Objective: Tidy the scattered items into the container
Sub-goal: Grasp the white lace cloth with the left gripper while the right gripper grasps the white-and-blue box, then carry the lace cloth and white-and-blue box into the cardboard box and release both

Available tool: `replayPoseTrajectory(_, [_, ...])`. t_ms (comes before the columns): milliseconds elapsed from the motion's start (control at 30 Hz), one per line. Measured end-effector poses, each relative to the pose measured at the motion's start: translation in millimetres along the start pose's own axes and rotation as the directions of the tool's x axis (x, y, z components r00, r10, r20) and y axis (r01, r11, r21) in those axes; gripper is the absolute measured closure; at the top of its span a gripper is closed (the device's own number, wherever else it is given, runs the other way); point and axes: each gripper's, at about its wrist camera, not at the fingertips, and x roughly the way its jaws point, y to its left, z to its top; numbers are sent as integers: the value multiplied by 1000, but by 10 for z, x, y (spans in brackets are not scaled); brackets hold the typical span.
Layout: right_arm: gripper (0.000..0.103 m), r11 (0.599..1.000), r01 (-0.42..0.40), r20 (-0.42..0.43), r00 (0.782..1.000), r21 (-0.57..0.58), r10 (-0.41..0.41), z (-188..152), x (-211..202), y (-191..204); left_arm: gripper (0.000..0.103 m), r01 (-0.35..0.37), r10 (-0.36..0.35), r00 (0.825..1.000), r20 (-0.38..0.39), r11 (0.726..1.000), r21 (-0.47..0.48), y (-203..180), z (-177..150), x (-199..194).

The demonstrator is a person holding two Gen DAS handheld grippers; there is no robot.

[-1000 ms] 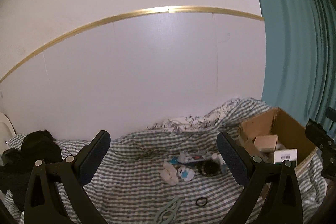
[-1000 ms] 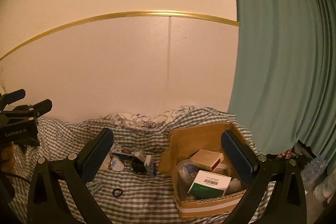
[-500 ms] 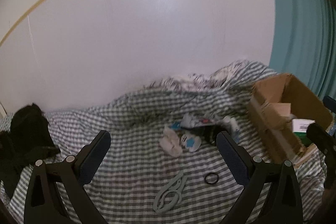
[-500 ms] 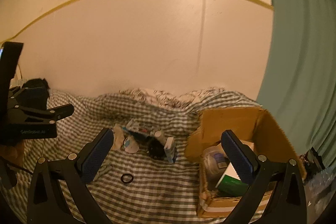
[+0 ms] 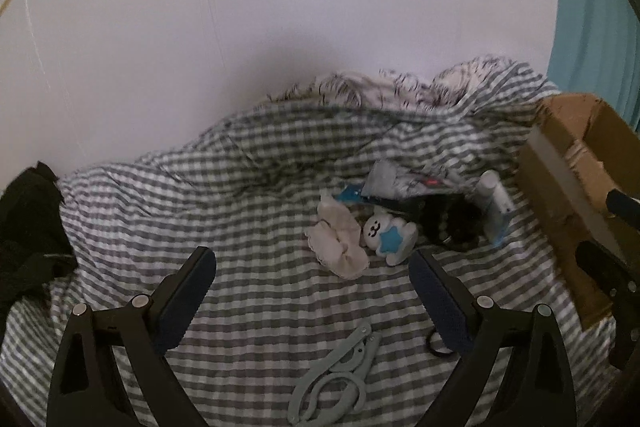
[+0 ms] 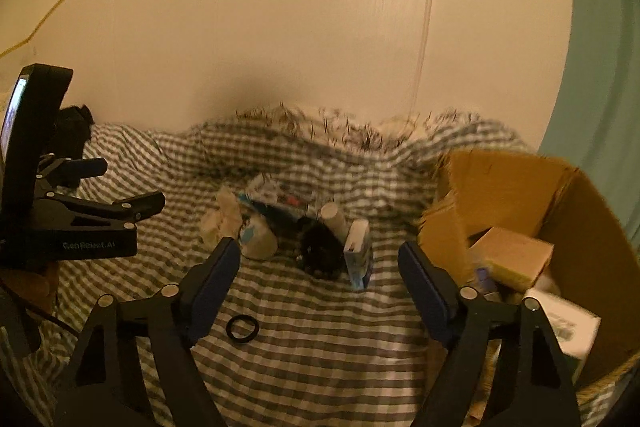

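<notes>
Both grippers, left and right, spread and empty over mid-bed; small white-and-blue plush toy lies near open brown cardboard box at bed's right edge: judged light, soft; pinch across its body.

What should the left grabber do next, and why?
Probably lower the open left hand-held gripper toward the white-and-blue plush toy just ahead. It holds nothing, and the toy lies loose on the checked bedcover, outside the cardboard box.
</notes>
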Motion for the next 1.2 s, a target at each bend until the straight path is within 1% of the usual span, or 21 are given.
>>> replayPoseTrajectory(100, [25, 1000, 6, -50, 999, 7, -6, -63, 266, -22, 3, 1, -1, 999, -42, 1000, -1, 25, -47, 256])
replayPoseTrajectory(167, [29, 1000, 15, -70, 997, 10, -14, -86, 373, -43, 3, 2, -2, 998, -66, 1000, 0, 34, -80, 391])
replayPoseTrajectory(467, [29, 995, 90, -166, 983, 43, -81, -233, 913, -210, 3, 23, -22, 990, -138, 1000, 7, -19, -119, 968])
replayPoseTrajectory(567, [29, 994, 90, -190, 979, 58, -77, -283, 1091, -260, 4, 37, -33, 987, -156, 999, 26, -91, -106, 1153])
replayPoseTrajectory(600, [29, 994, 92, -194, 978, 59, -79, -299, 1135, -264, 6, 48, -43, 986, -163, 998, 27, -109, -101, 1215])
replayPoseTrajectory(633, [29, 994, 95, -199, 977, 56, -82, -311, 1192, -264, 14, 52, -47, 985, -168, 998, 26, -122, -95, 1262])
replayPoseTrajectory(667, [29, 993, 106, -205, 974, 52, -93, -327, 1257, -269, 18, 62, -56, 981, -183, 998, 25, -136, -94, 1330])
replayPoseTrajectory(733, [29, 992, 117, -212, 972, 53, -103, -348, 1355, -282, 18, 65, -60, 978, -199, 998, 18, -138, -98, 1421])
replayPoseTrajectory(800, [29, 988, 145, -216, 968, 57, -130, -370, 1467, -324, 20, 64, -60, 977, -204, 998, 13, -135, -112, 1491])
replayPoseTrajectory(833, [30, 986, 153, -217, 967, 59, -137, -372, 1507, -348, 26, 66, -61, 976, -210, 998, 13, -133, -120, 1521])
replayPoseTrajectory(867, [31, 986, 157, -222, 965, 65, -139, -376, 1566, -377, 38, 71, -66, 973, -220, 997, 13, -130, -129, 1554])
replayPoseTrajectory(900, [31, 985, 160, -226, 964, 68, -141, -379, 1604, -390, 43, 85, -82, 967, -240, 996, 6, -122, -141, 1595])
replayPoseTrajectory(933, [34, 984, 161, -225, 964, 70, -142, -387, 1626, -402, 54, 95, -92, 964, -250, 996, -2, -114, -149, 1614])
replayPoseTrajectory(967, [42, 983, 175, -223, 962, 64, -156, -392, 1646, -405, 65, 104, -104, 960, -258, 994, -15, -101, -161, 1631])
replayPoseTrajectory(1000, [49, 982, 178, -223, 962, 60, -161, -400, 1655, -405, 70, 107, -110, 959, -262, 994, -23, -92, -170, 1632])
replayPoseTrajectory(1033, [67, 983, 175, -228, 961, 59, -157, -405, 1673, -412, 78, 113, -116, 958, -263, 993, -25, -90, -178, 1622])
replayPoseTrajectory(1067, [80, 984, 168, -242, 959, 59, -149, -415, 1698, -424, 83, 121, -123, 957, -263, 992, -23, -93, -181, 1612])
replayPoseTrajectory(1100, [83, 985, 163, -246, 959, 61, -144, -421, 1702, -429, 86, 133, -133, 957, -259, 991, -20, -98, -182, 1584])
replayPoseTrajectory(1133, [84, 984, 167, -247, 958, 64, -146, -430, 1698, -439, 87, 139, -139, 959, -247, 990, -19, -96, -182, 1548])
replayPoseTrajectory(1200, [84, 983, 171, -233, 960, 59, -153, -442, 1657, -431, 88, 157, -155, 963, -222, 988, -11, -110, -167, 1449])
